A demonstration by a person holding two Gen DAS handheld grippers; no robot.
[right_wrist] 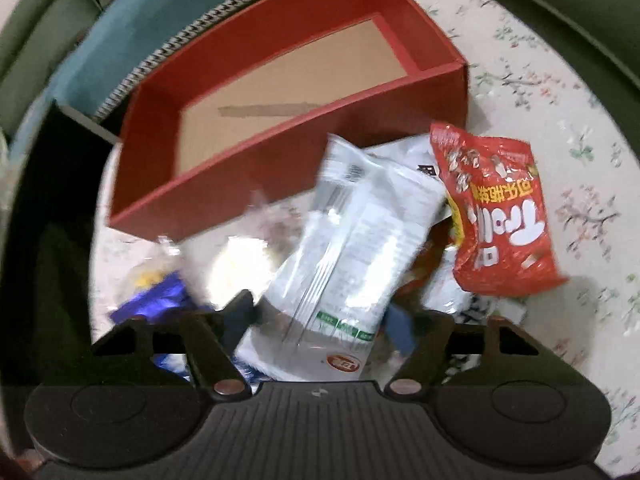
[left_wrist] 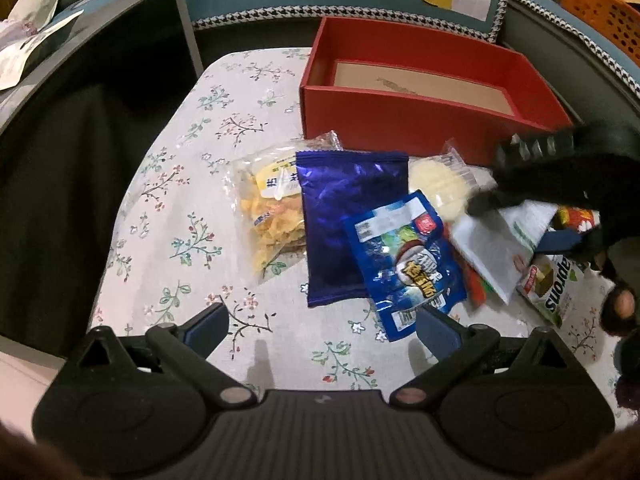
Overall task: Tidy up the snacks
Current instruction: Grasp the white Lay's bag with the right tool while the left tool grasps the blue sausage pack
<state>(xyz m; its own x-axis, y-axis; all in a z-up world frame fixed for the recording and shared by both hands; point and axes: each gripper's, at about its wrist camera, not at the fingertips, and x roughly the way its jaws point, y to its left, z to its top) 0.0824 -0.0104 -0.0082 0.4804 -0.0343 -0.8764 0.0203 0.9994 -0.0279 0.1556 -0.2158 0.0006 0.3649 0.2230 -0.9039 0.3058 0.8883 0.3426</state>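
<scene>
Since the white packet (right_wrist: 352, 236) looks light, soft and slippery, the right gripper (right_wrist: 324, 316) jaws close across its lower end; left gripper (left_wrist: 320, 320) jaws stand open, empty.

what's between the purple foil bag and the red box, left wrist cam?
Left wrist view: only bare floral tablecloth between the purple foil bag and the red box. The clear chip bag lies left of that strip.

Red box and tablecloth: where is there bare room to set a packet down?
The red box shows only its bare cardboard floor. The floral tablecloth lies bare left of the yellow chip bag. The packets in front of the box overlap, crowded.
</scene>
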